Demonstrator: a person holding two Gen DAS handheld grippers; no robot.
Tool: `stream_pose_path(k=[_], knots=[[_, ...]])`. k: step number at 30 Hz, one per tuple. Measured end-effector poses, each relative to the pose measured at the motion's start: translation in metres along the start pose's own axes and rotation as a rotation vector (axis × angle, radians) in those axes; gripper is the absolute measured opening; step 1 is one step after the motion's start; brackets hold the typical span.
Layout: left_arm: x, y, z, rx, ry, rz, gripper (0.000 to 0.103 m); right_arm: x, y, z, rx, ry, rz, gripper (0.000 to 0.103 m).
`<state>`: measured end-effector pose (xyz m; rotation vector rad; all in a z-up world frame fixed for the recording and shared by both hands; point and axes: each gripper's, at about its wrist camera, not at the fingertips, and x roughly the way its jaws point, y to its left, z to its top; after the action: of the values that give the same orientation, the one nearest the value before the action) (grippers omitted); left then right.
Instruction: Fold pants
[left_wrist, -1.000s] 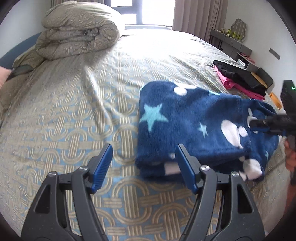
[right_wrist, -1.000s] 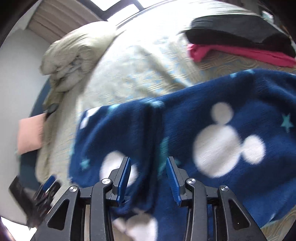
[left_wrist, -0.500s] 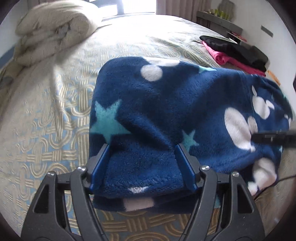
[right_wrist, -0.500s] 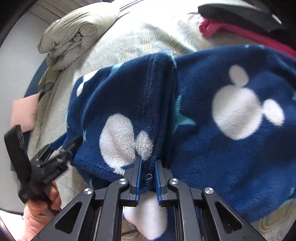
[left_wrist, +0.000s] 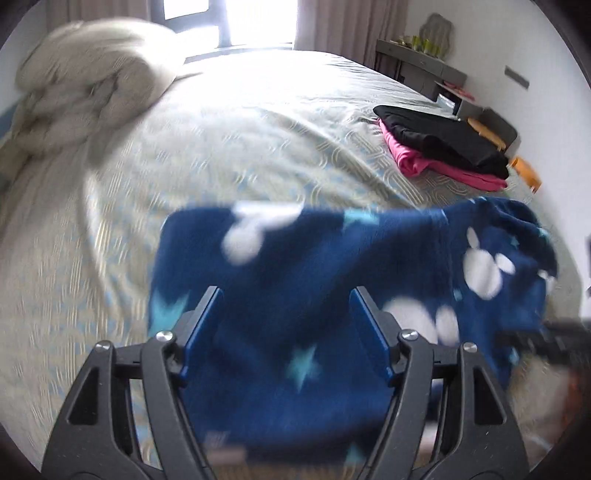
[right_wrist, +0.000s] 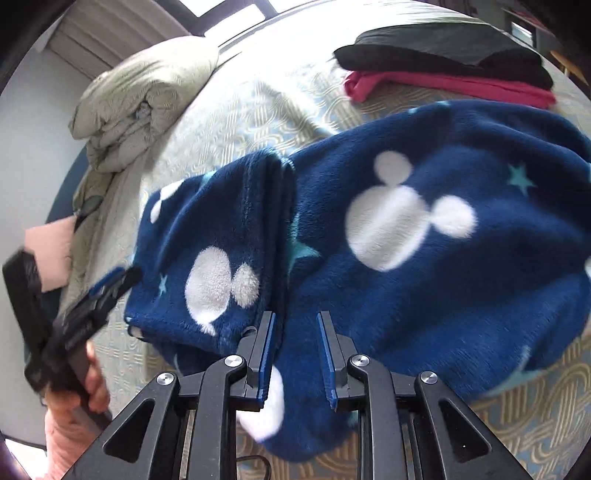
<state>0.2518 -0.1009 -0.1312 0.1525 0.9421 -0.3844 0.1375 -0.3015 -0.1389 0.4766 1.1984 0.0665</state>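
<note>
The pants (left_wrist: 295, 280) are dark blue fleece with white mouse-head shapes and pale blue stars, folded into a thick bundle on the bed. In the right wrist view the pants (right_wrist: 424, 236) fill the middle, with a fold seam running down the left part. My left gripper (left_wrist: 286, 328) is open, its blue pads either side of the bundle's near edge. My right gripper (right_wrist: 295, 354) is open over the pants' near edge, nothing pinched between its pads. The left gripper also shows in the right wrist view (right_wrist: 107, 288) at the pants' left end.
The bedspread (left_wrist: 240, 140) has a beige and blue ring pattern. A rolled beige duvet (left_wrist: 88, 92) lies at the far left. A folded black and pink stack (left_wrist: 443, 147) lies at the far right of the bed. A side table (left_wrist: 417, 62) stands by the wall.
My right gripper was shut on the pants' seam and has opened. My left gripper has tilted up and drawn back a little, staying open around the bundle's edge.
</note>
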Motion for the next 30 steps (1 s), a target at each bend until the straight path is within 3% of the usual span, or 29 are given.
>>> stream_pose_path(k=[2,5,6,8,10,14,20,25,30], knots=[[0.021,-0.011,0.015,-0.038,0.015,0.015,0.071,-0.005,-0.004,-0.008,0.008,-0.003,-0.004,0.022],[0.051,-0.036,0.018,-0.079,0.105,-0.067,0.071,-0.013,-0.021,-0.020,0.044,-0.013,-0.003,0.022],[0.060,-0.055,0.013,-0.038,0.131,-0.057,0.071,-0.013,-0.025,-0.019,0.059,-0.018,-0.007,0.023],[0.061,-0.083,0.006,0.079,0.083,0.023,0.072,-0.021,-0.042,-0.021,0.109,-0.033,-0.016,0.023],[0.056,-0.100,0.002,0.148,0.056,0.045,0.069,-0.027,-0.060,-0.022,0.164,-0.046,-0.028,0.024],[0.045,-0.094,0.007,0.136,0.072,-0.020,0.069,-0.041,-0.088,-0.025,0.246,-0.083,-0.043,0.024],[0.031,-0.095,0.008,0.125,0.072,-0.058,0.069,-0.060,-0.120,-0.033,0.327,-0.152,-0.092,0.029],[0.021,-0.107,0.005,0.161,0.056,-0.075,0.070,-0.072,-0.163,-0.042,0.492,-0.203,-0.087,0.051],[0.015,-0.108,-0.001,0.179,0.057,-0.101,0.070,-0.073,-0.194,-0.045,0.608,-0.236,-0.054,0.057]])
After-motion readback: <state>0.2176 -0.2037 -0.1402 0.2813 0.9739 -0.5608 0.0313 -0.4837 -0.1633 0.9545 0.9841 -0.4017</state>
